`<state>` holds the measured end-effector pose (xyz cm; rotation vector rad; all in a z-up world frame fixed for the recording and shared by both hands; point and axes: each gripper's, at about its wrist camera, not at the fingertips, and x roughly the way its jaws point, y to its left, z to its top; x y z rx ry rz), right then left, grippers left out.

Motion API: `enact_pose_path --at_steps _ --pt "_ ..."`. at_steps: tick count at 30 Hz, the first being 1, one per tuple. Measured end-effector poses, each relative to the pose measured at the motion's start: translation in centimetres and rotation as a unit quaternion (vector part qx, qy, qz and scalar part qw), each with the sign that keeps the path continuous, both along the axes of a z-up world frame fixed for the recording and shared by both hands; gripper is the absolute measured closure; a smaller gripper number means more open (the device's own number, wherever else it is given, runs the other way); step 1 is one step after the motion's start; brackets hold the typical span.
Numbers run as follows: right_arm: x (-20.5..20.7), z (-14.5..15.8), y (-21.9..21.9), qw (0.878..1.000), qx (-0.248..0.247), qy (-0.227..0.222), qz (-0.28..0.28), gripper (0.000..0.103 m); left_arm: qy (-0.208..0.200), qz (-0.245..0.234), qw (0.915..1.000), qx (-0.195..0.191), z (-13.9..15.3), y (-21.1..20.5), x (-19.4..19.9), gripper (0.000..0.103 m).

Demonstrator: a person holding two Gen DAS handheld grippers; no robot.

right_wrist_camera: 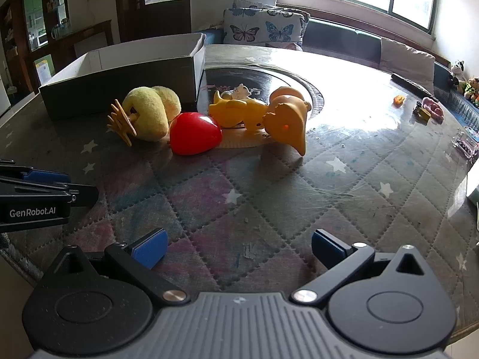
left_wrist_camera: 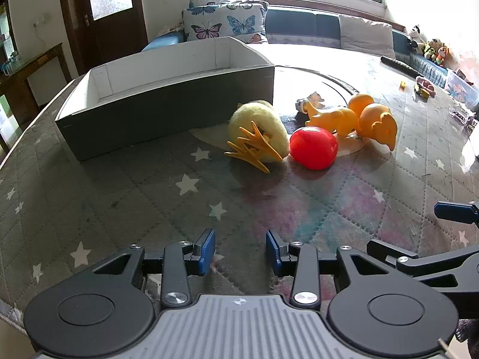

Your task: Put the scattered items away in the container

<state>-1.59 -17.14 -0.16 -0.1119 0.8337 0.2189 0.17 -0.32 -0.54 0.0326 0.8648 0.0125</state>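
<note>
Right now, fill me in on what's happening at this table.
A person is holding two grippers over the table, about to tidy toys into the box. Both the left gripper and the right gripper are open and empty. The plush chick, red ball and orange rubber toys lie in a cluster beside the box. No toy shows inside it from these views.
</note>
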Motion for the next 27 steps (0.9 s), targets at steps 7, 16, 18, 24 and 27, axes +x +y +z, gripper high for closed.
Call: enact_pose_path --at_steps 7,16,18,24,27 --pt "0.2 0.1 0.1 1.000 -0.002 0.002 0.003 0.000 0.003 0.002 1.0000 0.001 0.0 -0.1 0.2 0.063" --pt "0.4 0.1 0.1 1.000 -0.001 0.005 0.005 0.000 0.005 0.002 1.0000 -0.001 0.0 0.0 0.5 0.063" --pt "0.4 0.1 0.1 1.000 -0.001 0.005 0.005 0.000 0.005 0.002 1.0000 -0.001 0.0 -0.1 0.6 0.063" --pt "0.6 0.1 0.1 1.000 -0.001 0.007 0.006 0.000 0.007 0.001 1.0000 0.000 0.0 -0.1 0.9 0.063" --pt "0.7 0.2 0.2 1.000 -0.001 0.008 0.006 0.000 0.008 0.000 1.0000 0.000 0.0 -0.2 1.1 0.063"
